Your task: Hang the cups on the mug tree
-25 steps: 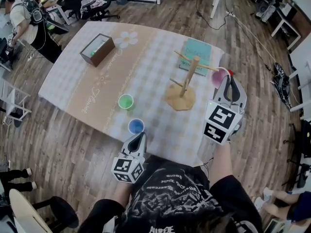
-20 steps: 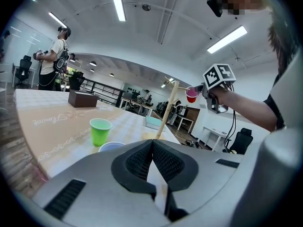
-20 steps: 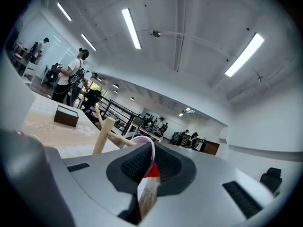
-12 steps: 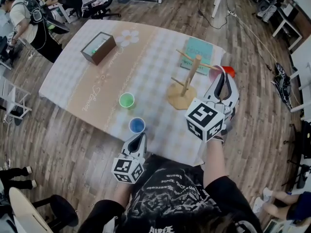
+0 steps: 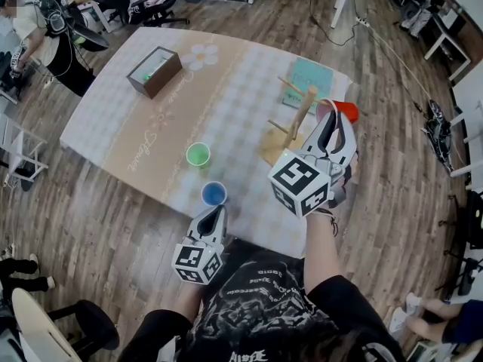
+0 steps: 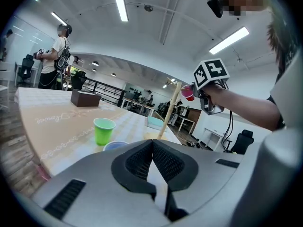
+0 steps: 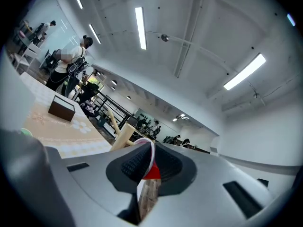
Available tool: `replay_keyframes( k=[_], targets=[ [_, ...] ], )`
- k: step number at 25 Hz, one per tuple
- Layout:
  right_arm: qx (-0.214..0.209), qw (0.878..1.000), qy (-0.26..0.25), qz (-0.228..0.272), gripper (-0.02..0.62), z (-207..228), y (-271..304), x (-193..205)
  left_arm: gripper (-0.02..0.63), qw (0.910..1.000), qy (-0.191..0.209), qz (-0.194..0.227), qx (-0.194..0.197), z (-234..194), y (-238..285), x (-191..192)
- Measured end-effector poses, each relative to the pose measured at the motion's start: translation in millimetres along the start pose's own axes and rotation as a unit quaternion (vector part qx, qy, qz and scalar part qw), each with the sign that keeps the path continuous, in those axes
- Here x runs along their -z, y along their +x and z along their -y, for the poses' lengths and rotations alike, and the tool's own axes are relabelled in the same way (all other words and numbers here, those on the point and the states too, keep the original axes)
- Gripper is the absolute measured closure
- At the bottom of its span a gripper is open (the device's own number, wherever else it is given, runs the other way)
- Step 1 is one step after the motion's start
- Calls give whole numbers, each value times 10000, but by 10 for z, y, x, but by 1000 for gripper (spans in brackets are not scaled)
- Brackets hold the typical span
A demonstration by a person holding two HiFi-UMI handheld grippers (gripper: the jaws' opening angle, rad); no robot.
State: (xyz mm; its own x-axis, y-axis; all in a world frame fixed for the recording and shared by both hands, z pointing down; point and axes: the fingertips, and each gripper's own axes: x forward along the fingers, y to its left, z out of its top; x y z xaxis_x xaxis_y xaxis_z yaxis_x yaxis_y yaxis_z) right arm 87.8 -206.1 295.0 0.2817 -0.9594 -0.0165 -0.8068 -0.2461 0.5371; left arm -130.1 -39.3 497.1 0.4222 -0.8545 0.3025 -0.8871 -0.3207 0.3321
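Observation:
The wooden mug tree (image 5: pixel 296 123) stands on the right part of the table; its pegs are bare. My right gripper (image 5: pixel 334 121) hangs just right of its top and grips the rim of a red cup (image 5: pixel 349 111). In the right gripper view the cup wall (image 7: pixel 150 163) sits pinched between the pads while the jaws are opening, and the tree post (image 7: pixel 124 135) is just beyond. A green cup (image 5: pixel 198 154) and a blue cup (image 5: pixel 213 194) stand upright near the front edge. My left gripper (image 5: pixel 218 213) rests shut and empty just before the blue cup.
A brown open box (image 5: pixel 154 72) sits at the table's far left, and a teal book (image 5: pixel 309 78) lies behind the tree. A person (image 5: pixel 34 32) stands beyond the far left corner. Chairs and desks ring the wooden floor.
My right gripper has carried the red cup left and up, from beside the table's right edge to the top of the mug tree. The left gripper has stayed still.

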Motion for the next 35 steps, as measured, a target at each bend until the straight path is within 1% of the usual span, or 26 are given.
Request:
replay_keyframes(
  k=[9, 19, 26, 31, 34, 35],
  targets=[
    [-27, 10000, 7, 92, 548, -141, -43, -52, 586, 9999, 83, -38, 84, 5, 41, -11],
    [-281, 9994, -57, 209, 534, -330, -55, -68, 586, 10000, 70, -48, 50, -26, 67, -2],
    [-624, 9980, -34, 62, 531, -434, -15, 39, 586, 9999, 73, -63, 41, -12, 87, -5],
    [-798, 9968, 50, 72, 531, -463, 6, 44, 586, 10000, 62, -73, 6, -30, 89, -16],
    [-1014, 9947, 151, 72, 522, -507, -10, 59, 586, 9999, 67, -79, 8, -22, 88, -6],
    [-1102, 9937, 206, 73, 505, -524, -19, 65, 586, 9999, 70, -76, 13, -15, 89, -5]
  ],
)
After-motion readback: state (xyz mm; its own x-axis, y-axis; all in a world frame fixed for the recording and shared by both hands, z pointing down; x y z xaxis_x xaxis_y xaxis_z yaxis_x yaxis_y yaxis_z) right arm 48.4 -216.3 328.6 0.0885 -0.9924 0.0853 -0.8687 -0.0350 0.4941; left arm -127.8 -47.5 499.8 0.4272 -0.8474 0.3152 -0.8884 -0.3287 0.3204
